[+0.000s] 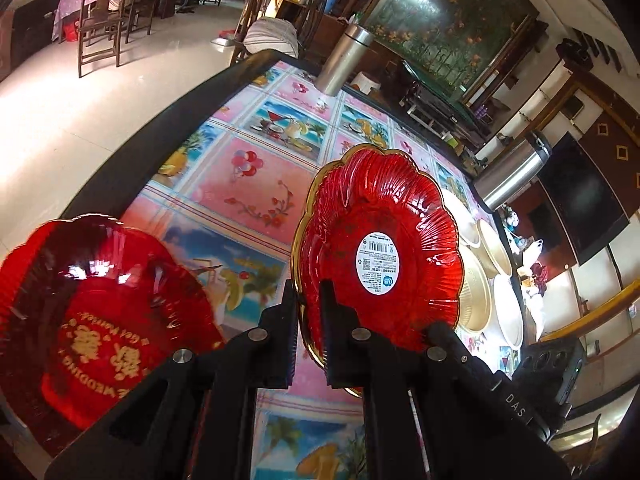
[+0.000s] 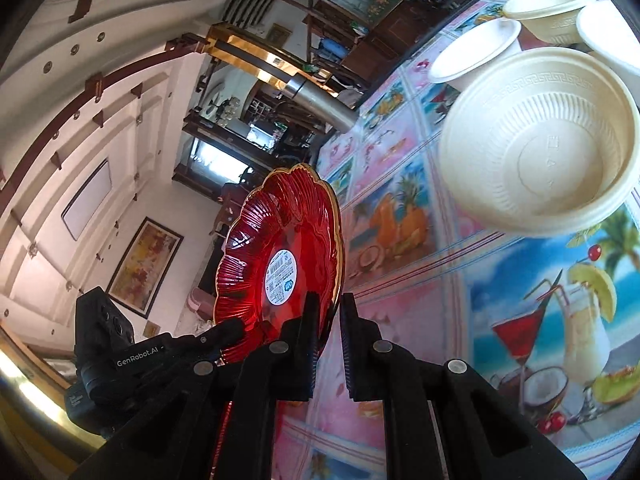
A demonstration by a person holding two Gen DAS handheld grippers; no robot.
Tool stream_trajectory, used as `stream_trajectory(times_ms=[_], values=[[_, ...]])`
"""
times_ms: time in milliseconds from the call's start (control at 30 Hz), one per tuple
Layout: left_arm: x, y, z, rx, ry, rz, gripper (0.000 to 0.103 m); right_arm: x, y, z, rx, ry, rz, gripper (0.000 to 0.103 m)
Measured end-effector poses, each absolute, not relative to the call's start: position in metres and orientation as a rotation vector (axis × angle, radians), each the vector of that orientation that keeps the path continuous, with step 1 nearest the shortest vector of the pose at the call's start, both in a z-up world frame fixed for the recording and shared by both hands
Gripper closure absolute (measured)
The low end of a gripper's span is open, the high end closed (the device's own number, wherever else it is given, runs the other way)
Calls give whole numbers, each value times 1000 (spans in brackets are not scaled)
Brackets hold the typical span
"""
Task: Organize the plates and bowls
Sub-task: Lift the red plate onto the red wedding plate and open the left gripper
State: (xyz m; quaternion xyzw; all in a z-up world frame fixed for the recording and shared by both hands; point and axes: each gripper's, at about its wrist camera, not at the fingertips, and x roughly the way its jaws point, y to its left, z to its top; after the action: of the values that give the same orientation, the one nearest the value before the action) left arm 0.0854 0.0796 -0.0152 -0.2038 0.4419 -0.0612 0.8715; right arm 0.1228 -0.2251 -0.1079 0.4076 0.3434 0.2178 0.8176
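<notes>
Left wrist view: the left gripper (image 1: 311, 332) has its jaws clamped on the rim of a red plate (image 1: 380, 248) (label side facing the camera), lifted above the tabletop (image 1: 248, 184); another red plate (image 1: 100, 312) is at the lower left. Right wrist view: the right gripper (image 2: 330, 336) pinches the same plate's (image 2: 280, 260) rim, with cream bowls (image 2: 540, 140) near the tabletop's far edge.

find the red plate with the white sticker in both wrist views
Left wrist: red plate centre-right, upright, rim pinched in the left tongs.
Right wrist: same plate lower centre-left, nearly edge-on, rim pinched in the right tongs.
Shared landmark: cream bowls, right of the plate in both.
</notes>
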Motion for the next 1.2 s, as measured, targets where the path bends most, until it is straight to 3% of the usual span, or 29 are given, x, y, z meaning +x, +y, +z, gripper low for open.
stream_trajectory(times_ms=[367, 667, 967, 1200], values=[[-6, 176, -5, -353, 864, 53, 94, 84, -111, -60, 733, 852, 663, 93], [-6, 195, -36, -297, 957, 119, 93, 67, -31, -87, 588, 1006, 675, 93], [6, 190, -60, -229, 1023, 137, 88, 71, -20, -111, 535, 1096, 599, 93], [-1, 203, -55, -145, 967, 262, 88, 69, -16, -116, 503, 1106, 562, 93]])
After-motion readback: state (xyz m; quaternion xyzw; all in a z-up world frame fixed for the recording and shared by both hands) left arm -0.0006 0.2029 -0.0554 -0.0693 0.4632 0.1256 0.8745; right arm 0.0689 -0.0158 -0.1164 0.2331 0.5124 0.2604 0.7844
